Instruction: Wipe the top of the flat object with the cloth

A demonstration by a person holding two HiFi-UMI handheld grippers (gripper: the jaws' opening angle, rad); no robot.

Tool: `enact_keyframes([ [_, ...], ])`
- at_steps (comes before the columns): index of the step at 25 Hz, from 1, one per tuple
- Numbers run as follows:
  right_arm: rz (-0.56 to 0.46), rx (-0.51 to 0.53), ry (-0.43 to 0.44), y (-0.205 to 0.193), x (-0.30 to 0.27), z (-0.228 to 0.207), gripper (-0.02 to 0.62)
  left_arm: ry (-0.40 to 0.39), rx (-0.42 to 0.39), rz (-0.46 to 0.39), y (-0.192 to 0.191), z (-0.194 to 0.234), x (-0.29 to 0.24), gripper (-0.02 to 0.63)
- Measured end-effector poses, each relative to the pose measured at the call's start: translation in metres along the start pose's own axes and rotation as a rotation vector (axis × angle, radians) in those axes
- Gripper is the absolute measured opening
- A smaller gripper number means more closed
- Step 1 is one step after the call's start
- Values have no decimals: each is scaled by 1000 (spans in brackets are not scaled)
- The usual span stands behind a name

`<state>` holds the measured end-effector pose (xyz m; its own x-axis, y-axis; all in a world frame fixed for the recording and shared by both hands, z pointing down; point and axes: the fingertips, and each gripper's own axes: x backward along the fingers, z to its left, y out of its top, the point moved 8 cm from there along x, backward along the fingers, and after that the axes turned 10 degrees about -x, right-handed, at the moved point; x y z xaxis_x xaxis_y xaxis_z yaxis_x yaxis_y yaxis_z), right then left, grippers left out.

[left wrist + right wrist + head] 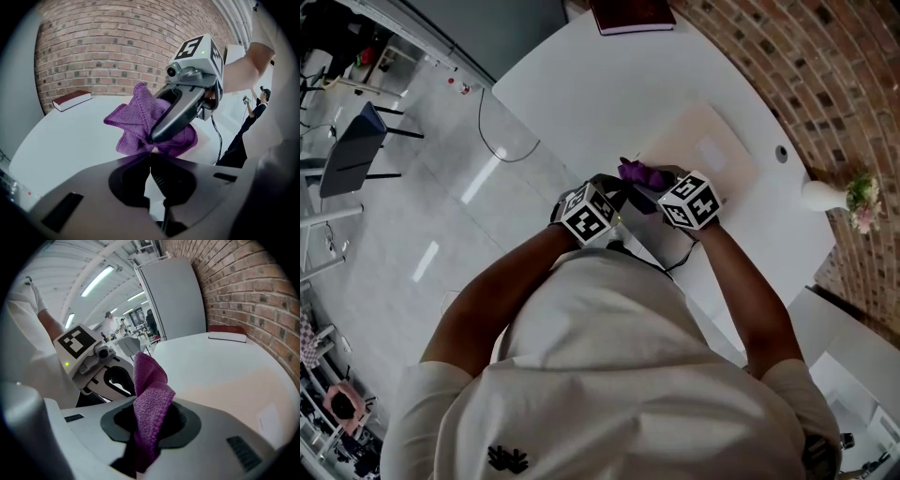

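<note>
In the head view, the person is holding both tools close together over the near edge of the white tabletop (581, 84), with the left tool (617, 195) and the right tool (661, 187) meeting at a bunched purple cloth (637, 172). The cloth is sitting over the near corner of the flat object (705, 141), a pale beige sheet lying on the tabletop; whether the cloth is touching it cannot be told. A dark red book (633, 14) is lying at the far edge, and a white vase (823, 195) of flowers is standing to the right by the brick wall (787, 56). In the left gripper view, the left tool (150, 157) is showing its jaws drawn together, seemingly pinching the lowest edge of the cloth (136, 117) at their very tips, while the right tool (158, 136) is reaching in from the right and pressing into the crumpled fabric. The book (71, 99) is lying well behind. In the right gripper view, the right tool (143, 437) is clamping the cloth (150, 394), which is rising upright out of its jaws, with the left tool (112, 378) just beside it and the flat object (243, 390) lying to the right.
</note>
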<state>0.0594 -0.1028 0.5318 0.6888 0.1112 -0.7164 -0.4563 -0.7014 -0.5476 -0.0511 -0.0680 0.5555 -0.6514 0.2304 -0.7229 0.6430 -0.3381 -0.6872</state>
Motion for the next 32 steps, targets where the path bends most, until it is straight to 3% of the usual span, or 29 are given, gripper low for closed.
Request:
enact_keyframes([
  [21,-59,-31,-182,36,44,-117,127,19,-31,16,5,-2,-3,25],
  [32,22,33,-318,60,71,-191,127,23,1,13,5,-1,-5,25],
])
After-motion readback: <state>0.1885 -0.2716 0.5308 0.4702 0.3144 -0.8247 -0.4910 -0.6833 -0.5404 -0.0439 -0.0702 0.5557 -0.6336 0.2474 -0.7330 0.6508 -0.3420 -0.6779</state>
